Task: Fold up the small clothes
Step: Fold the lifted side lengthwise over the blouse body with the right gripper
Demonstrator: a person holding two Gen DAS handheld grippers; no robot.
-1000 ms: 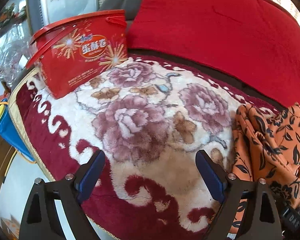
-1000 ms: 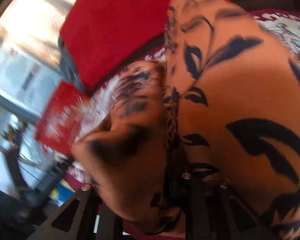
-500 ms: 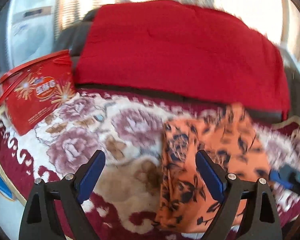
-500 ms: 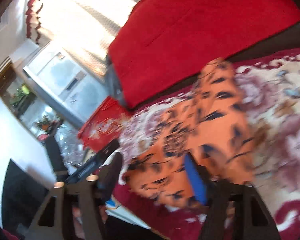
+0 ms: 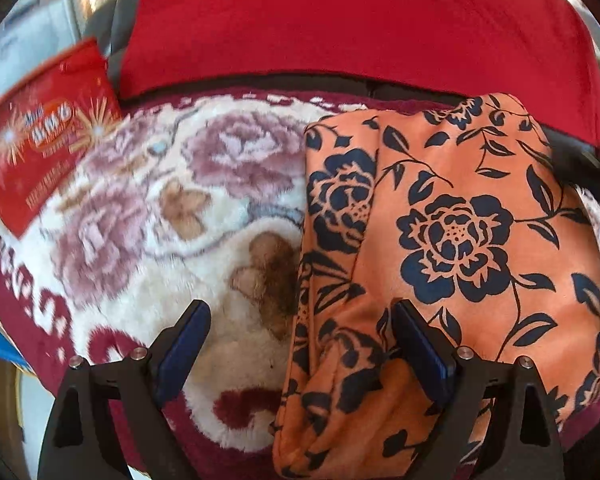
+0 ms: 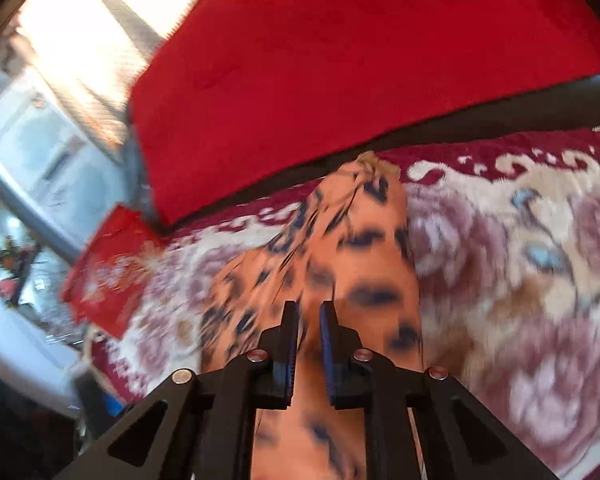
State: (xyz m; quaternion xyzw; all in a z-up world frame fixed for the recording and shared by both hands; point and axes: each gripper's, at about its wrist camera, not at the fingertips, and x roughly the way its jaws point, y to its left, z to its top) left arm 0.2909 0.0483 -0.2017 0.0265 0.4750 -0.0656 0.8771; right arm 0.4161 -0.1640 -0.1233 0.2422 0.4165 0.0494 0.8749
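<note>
An orange garment with a dark blue flower print lies folded on the floral blanket, on its right half. My left gripper is open, just above the garment's near left edge; its right finger is over the cloth, its left finger over the blanket. In the right wrist view the same garment is blurred and lies under my right gripper, whose jaws stand close together with a narrow gap. I cannot tell whether cloth is pinched between them.
A red printed box stands at the blanket's far left and also shows in the right wrist view. A red cloth covers the dark sofa back behind. The blanket's maroon border marks the near left edge.
The right gripper let the garment down onto the blanket, opened, then closed its jaws to a narrow gap. The left gripper swung right and now hovers at the garment's left edge, still open.
</note>
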